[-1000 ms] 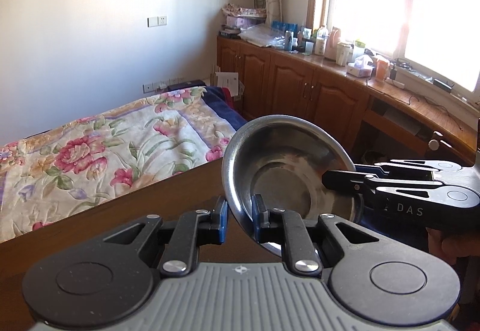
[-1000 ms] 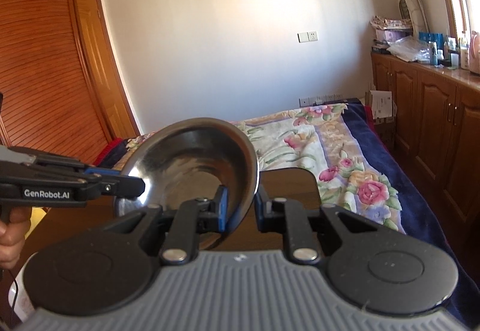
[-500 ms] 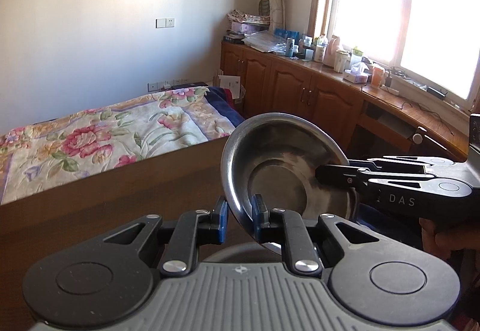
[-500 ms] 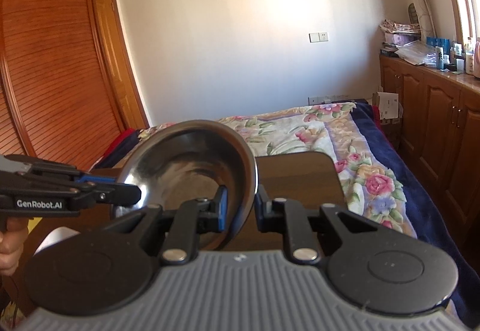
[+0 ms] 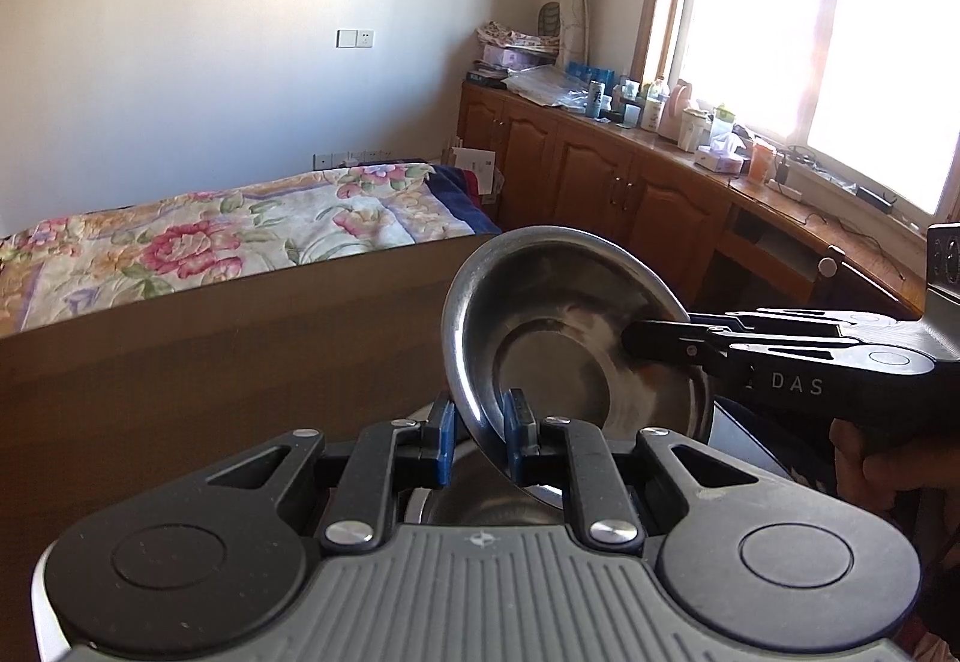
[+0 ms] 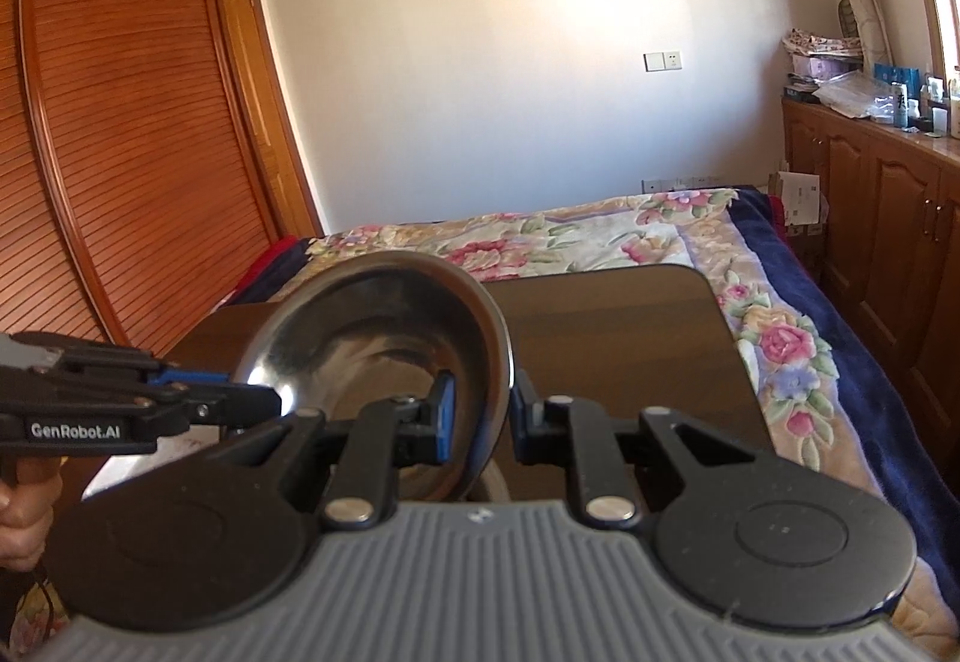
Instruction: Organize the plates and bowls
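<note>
A steel bowl (image 5: 558,338) hangs tilted above the brown table (image 5: 210,392). My left gripper (image 5: 480,425) is shut on its near rim, blue pads on either side of the metal. From the right, my right gripper (image 5: 636,341) clamps the opposite rim. The right wrist view shows the same bowl (image 6: 372,350), with my right gripper (image 6: 480,413) shut on its right rim and the left gripper (image 6: 270,401) on its left edge. Just under the held bowl lies another steel dish (image 5: 474,509) with a pale rim, mostly hidden by the gripper body.
A bed with a flowered quilt (image 5: 210,248) stands behind the table (image 6: 630,338). Wooden cabinets (image 5: 600,182) with bottles on top run under the window at right. A slatted wardrobe (image 6: 120,152) fills the left. A hand (image 5: 870,464) grips the right tool.
Both grippers have lowered the bowl toward the table without changing their hold. The table fills more of the view, and the dish beneath has come into sight.
</note>
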A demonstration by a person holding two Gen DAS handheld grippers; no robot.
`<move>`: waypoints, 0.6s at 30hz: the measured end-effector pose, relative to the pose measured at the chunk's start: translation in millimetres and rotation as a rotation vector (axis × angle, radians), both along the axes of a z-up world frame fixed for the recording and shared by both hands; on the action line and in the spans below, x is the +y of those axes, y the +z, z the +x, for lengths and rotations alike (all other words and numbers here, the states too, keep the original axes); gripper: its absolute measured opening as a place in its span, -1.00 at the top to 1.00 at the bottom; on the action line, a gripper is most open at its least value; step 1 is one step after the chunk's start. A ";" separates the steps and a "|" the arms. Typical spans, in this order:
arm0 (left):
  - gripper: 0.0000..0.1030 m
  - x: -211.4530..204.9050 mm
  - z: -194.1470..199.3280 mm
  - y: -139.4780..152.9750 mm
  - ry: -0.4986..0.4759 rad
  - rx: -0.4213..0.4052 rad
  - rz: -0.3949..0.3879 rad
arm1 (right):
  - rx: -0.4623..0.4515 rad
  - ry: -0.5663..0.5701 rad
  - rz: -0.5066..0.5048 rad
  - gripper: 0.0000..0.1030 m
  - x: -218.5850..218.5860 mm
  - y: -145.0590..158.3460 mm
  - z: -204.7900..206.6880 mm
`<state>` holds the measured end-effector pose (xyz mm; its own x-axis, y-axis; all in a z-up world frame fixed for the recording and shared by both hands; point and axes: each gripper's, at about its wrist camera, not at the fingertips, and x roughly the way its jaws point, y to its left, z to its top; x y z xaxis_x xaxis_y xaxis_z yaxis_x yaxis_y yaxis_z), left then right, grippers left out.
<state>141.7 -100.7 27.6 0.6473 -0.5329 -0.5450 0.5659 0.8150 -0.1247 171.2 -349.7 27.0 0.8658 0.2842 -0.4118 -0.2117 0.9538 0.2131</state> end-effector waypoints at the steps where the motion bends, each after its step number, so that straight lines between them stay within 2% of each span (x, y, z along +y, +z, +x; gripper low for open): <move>1: 0.64 1.5 -2.0 -1.5 0.003 0.000 -0.002 | 0.001 0.002 0.004 0.60 1.6 -1.3 -1.8; 18: 0.64 10.0 -23.8 -24.4 0.023 -0.016 0.000 | 0.024 0.013 0.035 0.60 15.3 -22.7 -15.9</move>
